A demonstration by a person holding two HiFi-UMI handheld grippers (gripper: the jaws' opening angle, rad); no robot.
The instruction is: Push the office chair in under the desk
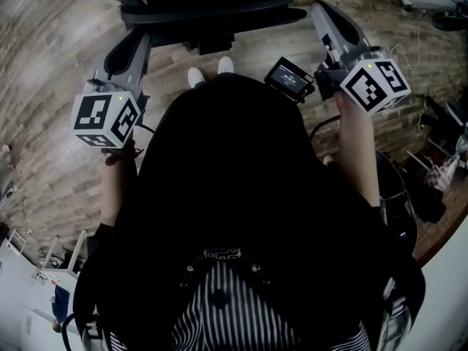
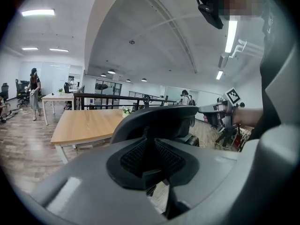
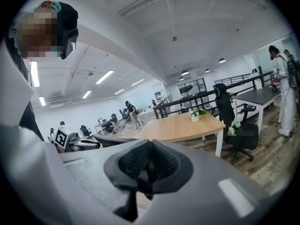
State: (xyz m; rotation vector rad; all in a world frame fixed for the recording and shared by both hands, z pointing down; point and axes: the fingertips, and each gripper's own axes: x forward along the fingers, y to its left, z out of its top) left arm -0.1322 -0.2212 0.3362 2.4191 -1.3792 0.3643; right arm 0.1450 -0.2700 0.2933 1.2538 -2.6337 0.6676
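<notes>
As the chair has not yet gone under the table, step in hand = lining up for the push; task judged early.

Item: office chair (image 1: 212, 9), black.
Pos.: on wood floor (image 1: 58, 64), straight ahead of the person, btwn them and the table (image 2: 84, 123). In left gripper view the table lies beyond the chair, apart from it. Table not in head view.
Orientation: back turned to the person, so seat judged to face the table. Long axis of the back's top edge runs L–R across head view, approx square to the push line.
L gripper (image 1: 139, 41): raised, tip at the back's L side; touching or just short, cannot tell. Fingers (image 2: 136, 156) all but together, nothing btwn.
R gripper (image 1: 323, 13): raised, tip just beside the back's R side. Fingers (image 3: 164, 163) together, empty.
Nxt move, judged: set both closed tips on the back, L & R evenly, then push fwd in a straight line toward the table. Uneven pressure prob. swivels the chair or sends it off line. Check it clears the table edge.
</notes>
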